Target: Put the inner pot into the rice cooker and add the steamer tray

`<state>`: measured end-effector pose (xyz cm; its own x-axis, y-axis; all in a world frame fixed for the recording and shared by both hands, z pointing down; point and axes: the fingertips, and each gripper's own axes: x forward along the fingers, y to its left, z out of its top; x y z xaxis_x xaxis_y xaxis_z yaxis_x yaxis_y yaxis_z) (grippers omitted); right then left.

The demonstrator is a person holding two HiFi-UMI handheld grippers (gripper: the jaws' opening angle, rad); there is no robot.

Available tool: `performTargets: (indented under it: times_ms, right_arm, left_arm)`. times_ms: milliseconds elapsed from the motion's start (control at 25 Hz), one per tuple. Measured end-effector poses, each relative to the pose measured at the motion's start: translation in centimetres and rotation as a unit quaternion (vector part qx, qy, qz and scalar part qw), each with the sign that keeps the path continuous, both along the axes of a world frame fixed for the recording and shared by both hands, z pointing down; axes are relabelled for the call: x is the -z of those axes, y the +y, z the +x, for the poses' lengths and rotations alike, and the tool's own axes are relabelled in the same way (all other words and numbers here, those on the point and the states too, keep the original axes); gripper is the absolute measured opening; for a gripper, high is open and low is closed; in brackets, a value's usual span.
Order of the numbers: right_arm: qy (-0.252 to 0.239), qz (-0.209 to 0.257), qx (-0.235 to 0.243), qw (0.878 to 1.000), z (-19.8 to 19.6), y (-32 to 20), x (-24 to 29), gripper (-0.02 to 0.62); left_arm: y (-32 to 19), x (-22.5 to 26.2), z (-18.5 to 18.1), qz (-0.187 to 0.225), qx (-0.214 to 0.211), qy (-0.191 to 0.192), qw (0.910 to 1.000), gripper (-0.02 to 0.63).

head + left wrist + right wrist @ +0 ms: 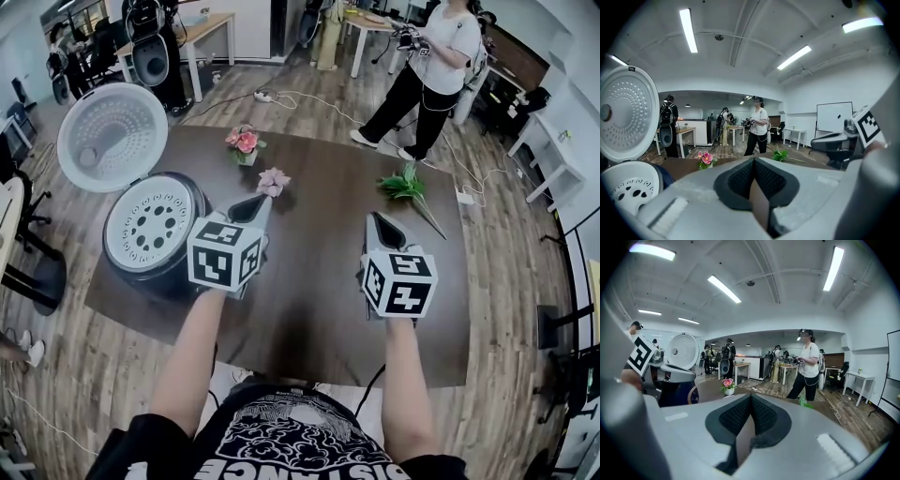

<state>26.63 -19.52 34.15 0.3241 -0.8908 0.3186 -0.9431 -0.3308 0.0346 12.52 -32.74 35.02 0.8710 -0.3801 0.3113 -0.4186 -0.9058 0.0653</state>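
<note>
The dark rice cooker (150, 267) stands at the left edge of the brown table (319, 291), its round white lid (112, 136) swung open. A white steamer tray (150, 223) with holes sits in its mouth and hides whatever lies under it. My left gripper (258, 208) is shut and empty, just right of the cooker. In the left gripper view the tray (630, 192) shows low on the left under the lid (626, 119). My right gripper (375, 223) hangs over the table's middle, shut with nothing in it. The right gripper view shows the cooker (677, 390) at the left.
A small vase of pink flowers (244, 142), a loose pink flower (273, 180) and a green sprig (405, 186) lie at the table's far side. A person (427, 66) stands beyond the table. Desks and chairs ring the room.
</note>
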Motion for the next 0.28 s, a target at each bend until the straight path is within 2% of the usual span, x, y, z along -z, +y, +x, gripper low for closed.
performTargets:
  times_ms: [280]
  right_arm:
    - [-0.002, -0.002, 0.003, 1.0, 0.02, -0.21, -0.42, -0.002]
  left_arm:
    - [0.16, -0.36, 0.35, 0.0, -0.006, -0.004, 1.0, 0.003]
